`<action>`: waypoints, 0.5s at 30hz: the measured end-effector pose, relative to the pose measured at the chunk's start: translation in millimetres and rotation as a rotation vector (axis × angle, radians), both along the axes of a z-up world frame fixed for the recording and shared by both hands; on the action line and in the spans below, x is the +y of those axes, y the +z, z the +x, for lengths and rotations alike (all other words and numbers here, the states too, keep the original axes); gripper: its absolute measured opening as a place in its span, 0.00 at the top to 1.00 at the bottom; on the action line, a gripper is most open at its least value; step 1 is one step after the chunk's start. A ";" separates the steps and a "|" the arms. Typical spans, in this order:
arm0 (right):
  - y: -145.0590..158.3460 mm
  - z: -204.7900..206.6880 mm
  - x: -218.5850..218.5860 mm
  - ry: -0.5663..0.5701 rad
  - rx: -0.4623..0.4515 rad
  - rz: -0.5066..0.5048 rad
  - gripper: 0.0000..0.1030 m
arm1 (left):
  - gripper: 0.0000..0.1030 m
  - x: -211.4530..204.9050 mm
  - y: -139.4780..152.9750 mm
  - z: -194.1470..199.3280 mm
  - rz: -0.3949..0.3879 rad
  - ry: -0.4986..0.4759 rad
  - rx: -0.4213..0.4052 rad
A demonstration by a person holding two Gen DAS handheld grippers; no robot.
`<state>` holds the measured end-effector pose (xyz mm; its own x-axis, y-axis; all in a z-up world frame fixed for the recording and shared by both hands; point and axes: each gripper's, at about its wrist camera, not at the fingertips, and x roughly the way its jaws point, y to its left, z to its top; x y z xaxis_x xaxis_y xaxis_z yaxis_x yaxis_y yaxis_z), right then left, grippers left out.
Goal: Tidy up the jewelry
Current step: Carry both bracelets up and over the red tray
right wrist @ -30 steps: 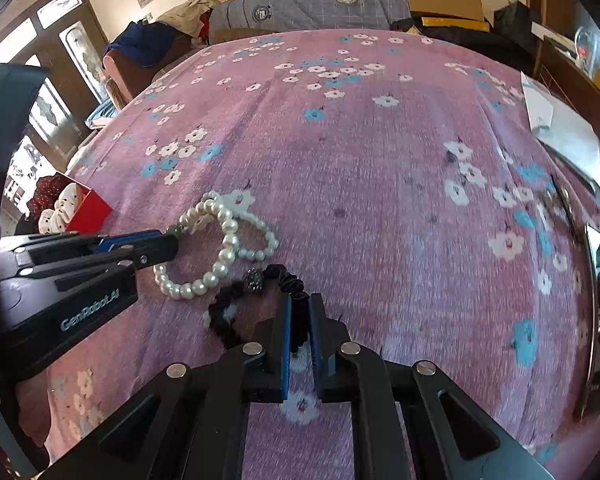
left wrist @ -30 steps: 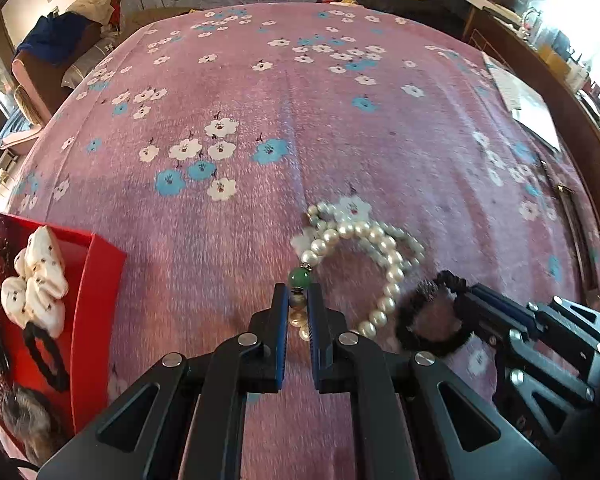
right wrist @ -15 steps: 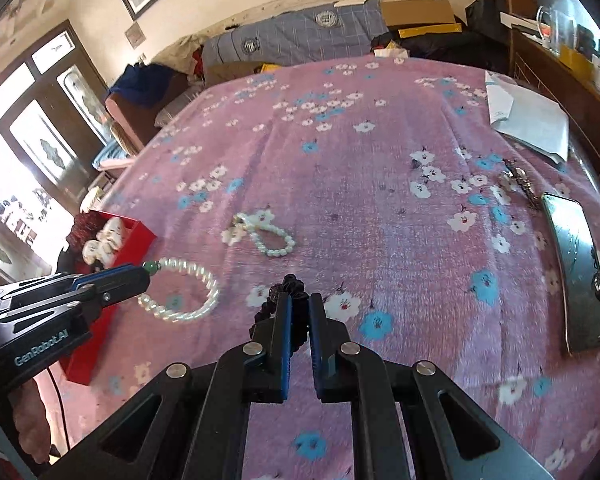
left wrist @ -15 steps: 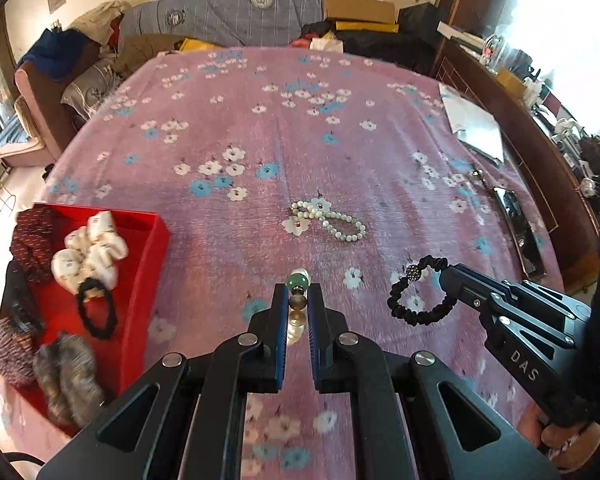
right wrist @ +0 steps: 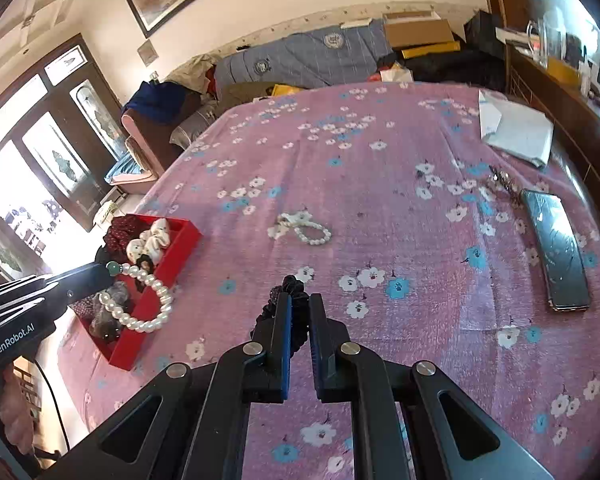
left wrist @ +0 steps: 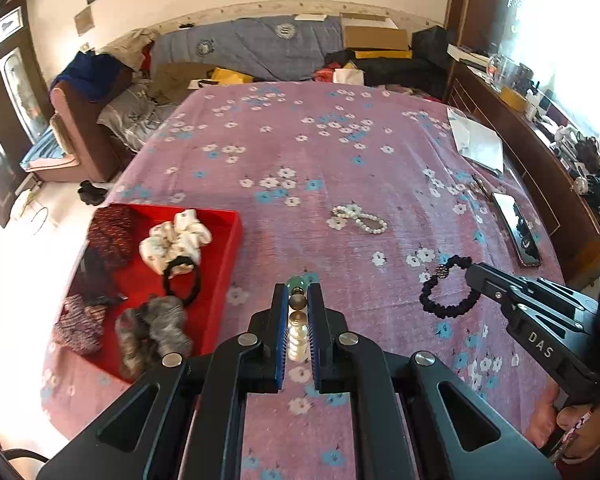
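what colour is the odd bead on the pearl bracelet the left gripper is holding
Green. The odd bead on the pearl bracelet shows best in the right wrist view.

Tray (left wrist: pixel 224 264) sits at the bed's (left wrist: pixel 340 152) left edge with scrunchies (left wrist: pixel 176 236) in it. A bracelet (left wrist: pixel 360 220) lies mid-bed, well apart from the tray. Phone (right wrist: pixel 556 252) and papers (right wrist: pixel 516 132) lie along the right edge, papers farther back.

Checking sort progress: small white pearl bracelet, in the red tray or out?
Out. The small white pearl bracelet lies on the pink floral bedspread, apart from the red tray.
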<state>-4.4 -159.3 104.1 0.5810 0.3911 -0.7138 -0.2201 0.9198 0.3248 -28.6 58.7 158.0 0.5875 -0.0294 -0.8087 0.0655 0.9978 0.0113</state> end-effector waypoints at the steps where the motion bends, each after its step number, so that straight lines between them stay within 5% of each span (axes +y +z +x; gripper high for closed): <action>1: 3.5 -3.5 1.1 0.003 -0.007 0.003 0.91 | 0.91 1.6 2.7 -3.2 0.004 0.007 -0.005; 15: 42.9 -39.1 21.3 0.039 -0.101 0.003 0.91 | 0.91 23.2 34.1 -40.3 0.075 0.076 -0.080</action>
<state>-43.6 -138.1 147.0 0.6341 0.4168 -0.6512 -0.2874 0.9090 0.3019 -68.9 81.9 192.1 0.6484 0.0760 -0.7575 -0.0141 0.9960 0.0879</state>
